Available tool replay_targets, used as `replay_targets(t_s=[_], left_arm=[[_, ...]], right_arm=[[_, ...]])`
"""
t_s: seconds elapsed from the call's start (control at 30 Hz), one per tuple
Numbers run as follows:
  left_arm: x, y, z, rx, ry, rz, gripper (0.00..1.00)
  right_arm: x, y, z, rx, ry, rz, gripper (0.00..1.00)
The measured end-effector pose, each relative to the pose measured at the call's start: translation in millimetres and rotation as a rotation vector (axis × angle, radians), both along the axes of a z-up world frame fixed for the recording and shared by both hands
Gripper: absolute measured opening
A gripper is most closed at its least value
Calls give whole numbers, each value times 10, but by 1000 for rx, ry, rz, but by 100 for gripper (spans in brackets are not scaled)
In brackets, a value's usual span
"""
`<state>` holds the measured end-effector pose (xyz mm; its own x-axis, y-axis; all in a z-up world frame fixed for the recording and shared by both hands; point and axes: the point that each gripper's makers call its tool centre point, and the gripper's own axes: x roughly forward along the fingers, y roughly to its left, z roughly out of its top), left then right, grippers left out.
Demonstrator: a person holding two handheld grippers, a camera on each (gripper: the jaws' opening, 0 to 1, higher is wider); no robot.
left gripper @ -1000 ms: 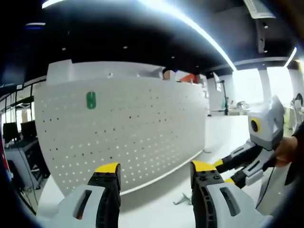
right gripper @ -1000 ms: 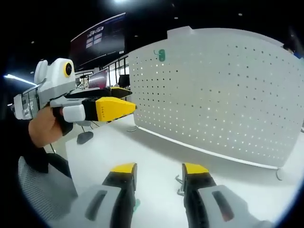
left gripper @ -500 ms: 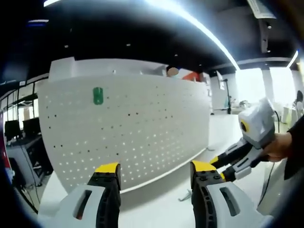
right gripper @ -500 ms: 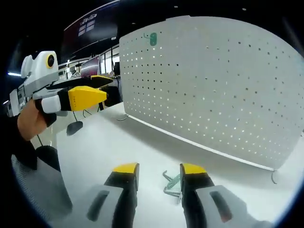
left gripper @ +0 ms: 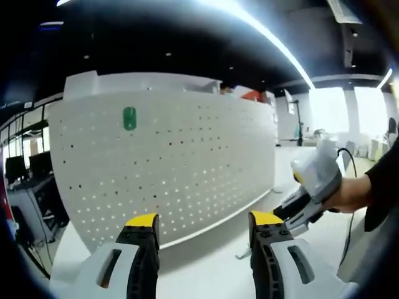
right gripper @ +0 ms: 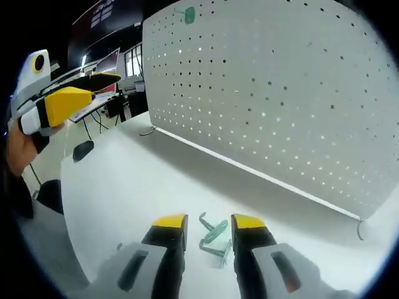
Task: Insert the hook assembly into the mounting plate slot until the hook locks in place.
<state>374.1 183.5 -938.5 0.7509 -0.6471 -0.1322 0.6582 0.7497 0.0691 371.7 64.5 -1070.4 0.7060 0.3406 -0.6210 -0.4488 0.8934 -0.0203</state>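
The pale green metal hook assembly (right gripper: 214, 237) lies on the white counter (right gripper: 131, 187), between the spread fingers of the right gripper (right gripper: 209, 225), in front of the upright white perforated mounting plate (right gripper: 274, 93). The left gripper (left gripper: 204, 220) has its fingers spread, holding nothing, facing the plate.

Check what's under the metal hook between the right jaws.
The hook lies on the bare white table, in front of the perforated mounting plate, between the right gripper's open jaws. Its lower end is hidden behind the jaws.
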Motion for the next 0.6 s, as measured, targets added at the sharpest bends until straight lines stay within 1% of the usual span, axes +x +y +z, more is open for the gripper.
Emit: replay_targets(t_s=[0.3, 0.6], left_arm=[[3, -3, -40, 9, 11, -2, 58], [12, 9, -53, 9, 16, 1, 57]], right_arm=[[63, 30, -188, -13, 56, 1, 24], [134, -24, -326, -24, 98, -21, 22]])
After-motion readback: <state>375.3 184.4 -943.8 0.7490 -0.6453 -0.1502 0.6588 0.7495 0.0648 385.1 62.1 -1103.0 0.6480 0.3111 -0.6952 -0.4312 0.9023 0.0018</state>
